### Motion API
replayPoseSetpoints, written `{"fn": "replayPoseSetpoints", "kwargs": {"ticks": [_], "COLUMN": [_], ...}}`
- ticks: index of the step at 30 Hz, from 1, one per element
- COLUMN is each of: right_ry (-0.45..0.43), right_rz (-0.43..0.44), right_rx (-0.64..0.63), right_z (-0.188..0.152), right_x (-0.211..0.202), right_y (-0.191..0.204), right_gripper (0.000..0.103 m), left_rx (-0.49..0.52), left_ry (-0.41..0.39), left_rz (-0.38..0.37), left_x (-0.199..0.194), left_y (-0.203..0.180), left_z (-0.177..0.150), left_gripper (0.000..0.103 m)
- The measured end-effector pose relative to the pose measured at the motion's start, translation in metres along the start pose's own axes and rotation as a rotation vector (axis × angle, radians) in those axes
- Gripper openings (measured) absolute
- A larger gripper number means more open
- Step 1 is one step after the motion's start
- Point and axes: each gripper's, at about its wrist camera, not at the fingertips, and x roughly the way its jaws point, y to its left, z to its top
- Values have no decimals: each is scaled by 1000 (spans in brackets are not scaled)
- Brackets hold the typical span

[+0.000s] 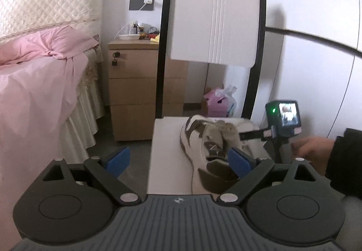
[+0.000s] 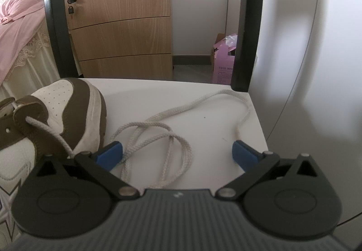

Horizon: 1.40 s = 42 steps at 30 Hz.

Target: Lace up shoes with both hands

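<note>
We find no readable text; the print on the pink box is too blurred.

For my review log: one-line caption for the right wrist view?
Open right gripper above loose shoelace beside brown-and-white shoe on white chair seat.

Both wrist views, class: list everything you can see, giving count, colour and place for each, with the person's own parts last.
shoe: one, white and brown, on the chair seat
lace: one, off-white, loose on the seat, threaded into the shoe
chair: one, white with black frame, centre
drawer cabinet: one, light wood, behind the chair
bed: one, pink sheets, cream headboard, left
pink box: one, on the floor by the wall
left gripper: black with blue pads, jaws open, empty
right gripper: same, jaws open over the lace
hand: one, dark sleeve, holding the right gripper
</note>
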Motion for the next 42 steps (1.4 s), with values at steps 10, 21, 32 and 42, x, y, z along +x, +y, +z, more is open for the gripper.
{"fn": "replayPoseSetpoints", "kwargs": {"ticks": [10,21,32,42], "right_ry": [-3,-3,-3,-3], "right_rz": [-1,-1,-1,-1], "right_rx": [3,3,3,3], "right_z": [-2,-2,-2,-2], "right_x": [-2,-2,-2,-2], "right_y": [1,1,1,1], "right_gripper": [103,103,103,103], "left_rx": [-145,-123,53,81], "left_ry": [-123,-38,-39,-26], "left_rz": [222,329,383,212], "left_x": [-34,21,58,89], "left_y": [24,1,-44,-62], "left_z": [9,17,26,30], "left_gripper": [103,103,103,103]}}
